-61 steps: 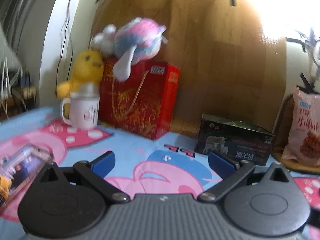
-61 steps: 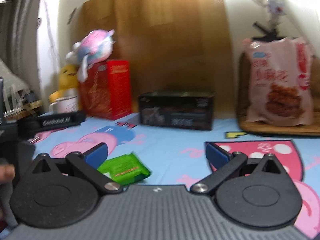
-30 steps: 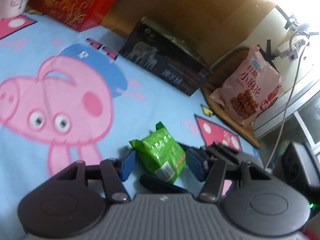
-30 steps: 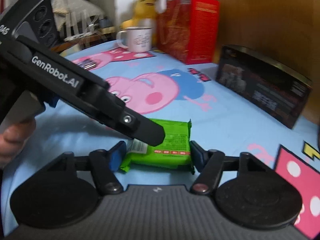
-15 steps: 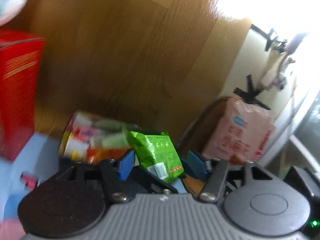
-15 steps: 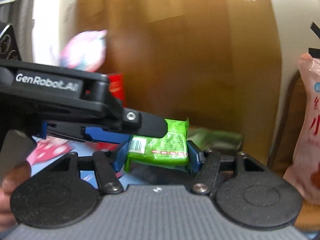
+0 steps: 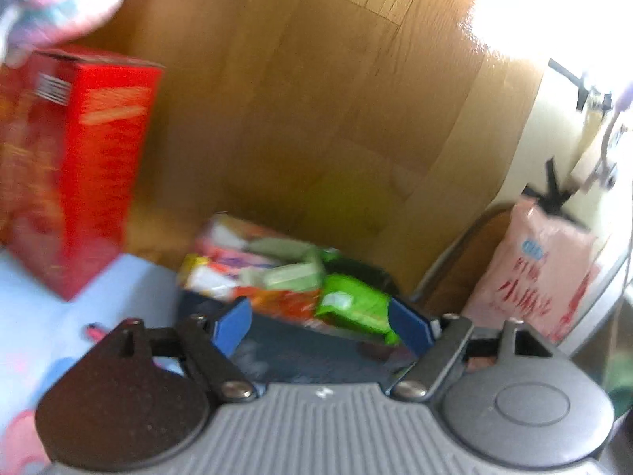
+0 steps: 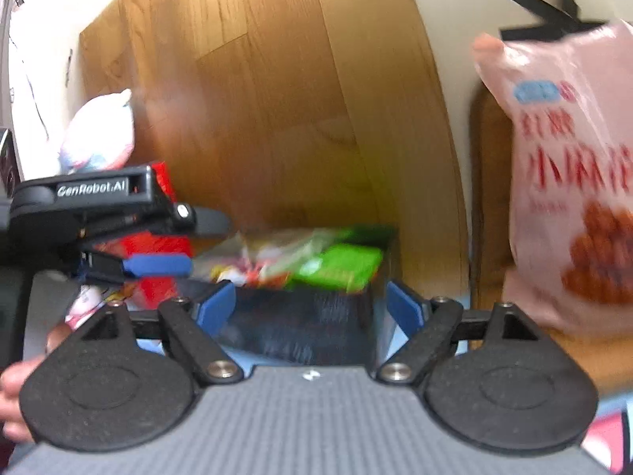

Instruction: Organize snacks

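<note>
**Green packet dropped on a box that's already stuffed**

The green packet [image 7: 354, 308] is seen lying on top of the pile in the dark box [image 7: 300, 356], at the near right corner, with nothing pinching it. The left gripper [image 7: 320, 326] is spread wide and its jaws are opening; the packet sits just beyond the blue pads, and contact can't be told through the blur. The right gripper [image 8: 310, 308] is spread too, jaws opening, with only the box's dark front wall framed between them.

What could go wrong (judging from the frames alone):

- The box looks overfilled, so the packet could be tipped over the rim onto the blue cloth [image 7: 59, 297] if a pad is dragged across it on the way out.
- Both tools are crowded at the same box, so they could be knocked together, or the pile could be shoved.
- The pink bag [image 8: 569, 182] is leaning just beside the right gripper and could be toppled by a wide swing.
- The red carton [image 7: 75, 170] is less at risk, being well apart.
</note>
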`<state>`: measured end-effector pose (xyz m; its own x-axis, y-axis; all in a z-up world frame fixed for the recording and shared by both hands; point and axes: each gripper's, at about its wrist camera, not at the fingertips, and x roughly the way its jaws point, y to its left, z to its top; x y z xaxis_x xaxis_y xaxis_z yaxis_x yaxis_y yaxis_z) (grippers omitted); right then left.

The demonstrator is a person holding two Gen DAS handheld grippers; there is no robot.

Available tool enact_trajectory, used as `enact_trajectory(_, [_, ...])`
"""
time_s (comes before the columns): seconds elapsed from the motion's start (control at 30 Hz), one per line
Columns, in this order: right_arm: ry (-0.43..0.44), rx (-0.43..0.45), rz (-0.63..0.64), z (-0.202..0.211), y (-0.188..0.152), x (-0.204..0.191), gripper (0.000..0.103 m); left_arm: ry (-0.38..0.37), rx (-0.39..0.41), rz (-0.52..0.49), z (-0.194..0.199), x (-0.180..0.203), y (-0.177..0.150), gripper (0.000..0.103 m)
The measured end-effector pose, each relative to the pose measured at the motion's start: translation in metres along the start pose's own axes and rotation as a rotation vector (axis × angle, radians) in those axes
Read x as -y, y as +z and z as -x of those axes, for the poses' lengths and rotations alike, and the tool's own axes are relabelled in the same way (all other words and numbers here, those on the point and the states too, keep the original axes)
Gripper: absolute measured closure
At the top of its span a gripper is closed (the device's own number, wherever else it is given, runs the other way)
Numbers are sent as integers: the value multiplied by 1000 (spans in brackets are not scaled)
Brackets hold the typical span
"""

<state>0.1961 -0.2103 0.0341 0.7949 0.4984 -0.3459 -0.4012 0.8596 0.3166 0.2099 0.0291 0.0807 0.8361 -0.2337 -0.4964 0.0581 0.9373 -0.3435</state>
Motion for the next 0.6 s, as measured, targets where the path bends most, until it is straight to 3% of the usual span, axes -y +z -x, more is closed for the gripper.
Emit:
enact_trajectory(0.17, [-5,-51,-77,28,-28,-5,18,139,-28,-94,30,9,-39,13])
enact_trajectory(0.33, [-11,-78,-149,49,-42,-20,18,200,-78,-177,53,19,-75,2])
enact_trajectory(0.6, [-87,17,-129,82,-64,-37,16,250,-94,-233,76,27,-94,0])
